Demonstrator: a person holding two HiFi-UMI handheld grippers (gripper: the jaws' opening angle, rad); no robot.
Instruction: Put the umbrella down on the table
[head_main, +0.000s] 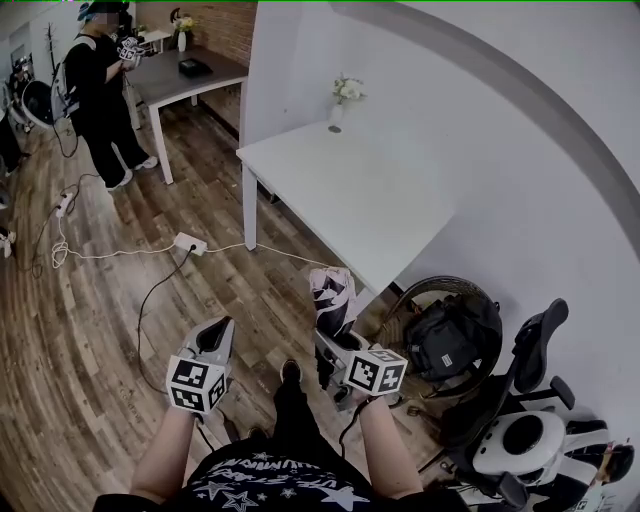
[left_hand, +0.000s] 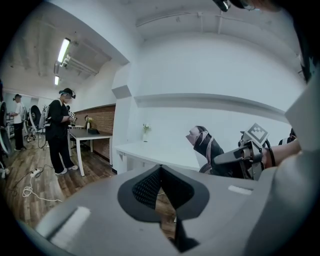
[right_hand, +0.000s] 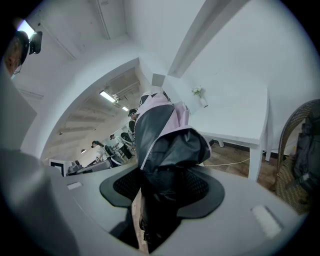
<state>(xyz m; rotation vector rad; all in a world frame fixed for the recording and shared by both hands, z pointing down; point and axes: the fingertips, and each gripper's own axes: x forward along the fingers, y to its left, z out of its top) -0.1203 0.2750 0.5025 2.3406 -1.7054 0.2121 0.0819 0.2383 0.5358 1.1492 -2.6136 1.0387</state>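
Observation:
A folded umbrella (head_main: 333, 296) in black, pink and white stands upright in my right gripper (head_main: 338, 345), which is shut on its lower part, just off the near corner of the white table (head_main: 350, 200). In the right gripper view the umbrella (right_hand: 165, 140) fills the gap between the jaws of the right gripper (right_hand: 159, 182), with the table (right_hand: 235, 115) beyond. My left gripper (head_main: 216, 335) hangs over the wooden floor to the left, shut and empty. The left gripper (left_hand: 161, 172) view shows the umbrella (left_hand: 206, 145) and the right gripper (left_hand: 240, 157) at the right.
A small vase of flowers (head_main: 345, 95) stands at the table's far edge. A wicker basket with a black bag (head_main: 455, 335) and an office chair (head_main: 525, 420) sit at the right. A power strip (head_main: 190, 242) and cables lie on the floor. A person (head_main: 100, 90) stands far left by another table (head_main: 190, 75).

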